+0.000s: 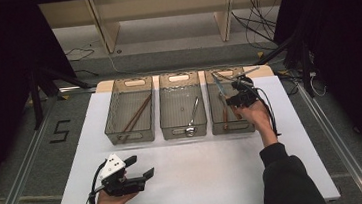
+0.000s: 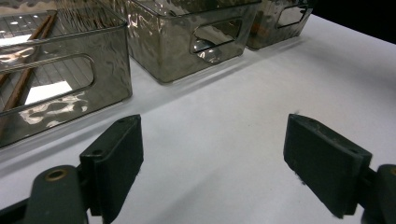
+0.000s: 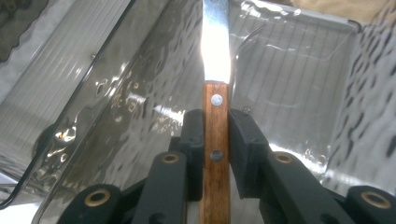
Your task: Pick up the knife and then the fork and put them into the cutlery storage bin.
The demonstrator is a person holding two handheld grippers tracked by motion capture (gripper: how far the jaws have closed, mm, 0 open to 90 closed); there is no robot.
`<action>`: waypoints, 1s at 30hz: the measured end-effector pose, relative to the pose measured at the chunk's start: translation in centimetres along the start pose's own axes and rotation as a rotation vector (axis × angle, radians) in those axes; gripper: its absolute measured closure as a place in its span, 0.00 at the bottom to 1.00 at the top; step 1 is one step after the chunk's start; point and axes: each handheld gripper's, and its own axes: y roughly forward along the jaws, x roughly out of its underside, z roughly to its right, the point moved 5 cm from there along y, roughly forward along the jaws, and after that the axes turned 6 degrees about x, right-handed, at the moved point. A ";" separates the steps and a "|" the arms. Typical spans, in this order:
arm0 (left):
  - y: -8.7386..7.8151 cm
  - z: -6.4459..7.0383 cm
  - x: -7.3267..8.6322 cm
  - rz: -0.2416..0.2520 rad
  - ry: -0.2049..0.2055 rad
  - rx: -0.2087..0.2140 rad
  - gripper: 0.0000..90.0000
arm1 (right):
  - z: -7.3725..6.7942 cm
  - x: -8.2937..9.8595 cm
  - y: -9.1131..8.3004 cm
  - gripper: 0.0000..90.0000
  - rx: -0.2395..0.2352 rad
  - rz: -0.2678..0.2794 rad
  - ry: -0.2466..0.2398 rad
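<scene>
One sign could be read: a large dark figure "5" (image 1: 60,130) was marked on the grey floor (image 1: 39,161), beside the left edge of the white table (image 1: 216,174). It lay ahead of the left gripper (image 1: 142,167) and off to that gripper's left, well apart from it, and far to the left of the right gripper (image 1: 225,90). No label, brand or number could be read on the bins, the cutlery or either gripper.
</scene>
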 end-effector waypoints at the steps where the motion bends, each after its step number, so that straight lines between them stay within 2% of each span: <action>1: 0.0 0.0 0.0 -0.001 -0.001 0.000 0.22 | -0.1 0.0 0.0 0.86 -0.003 -0.003 -0.001; 5: 0.1 0.0 0.0 -0.004 -0.001 0.001 0.22 | -0.3 0.1 0.2 0.85 -0.009 -0.010 -0.006; 9: 0.1 0.0 0.1 -0.005 -0.003 -0.003 0.22 | -0.8 0.3 0.5 0.83 -0.040 -0.044 -0.019; 10: 0.1 0.0 0.1 -0.005 -0.003 -0.003 0.22 | -0.9 0.3 0.5 0.79 -0.046 -0.036 -0.024; 13: 0.1 0.0 0.0 -0.006 -0.002 -0.002 0.22 | -1.2 0.1 0.1 0.77 -0.086 -0.004 -0.018; 20: 0.1 0.0 0.1 -0.007 -0.001 -0.002 0.22 | -1.8 0.1 -1.3 0.72 -0.109 0.031 -0.045; 26: 0.1 0.0 0.1 -0.008 -0.003 -0.001 0.22 | -2.4 0.8 -2.5 0.61 -0.144 0.080 -0.061; 30: 0.1 0.0 0.1 -0.007 -0.002 -0.002 0.22 | -3.0 1.5 -3.6 0.55 -0.182 0.138 -0.078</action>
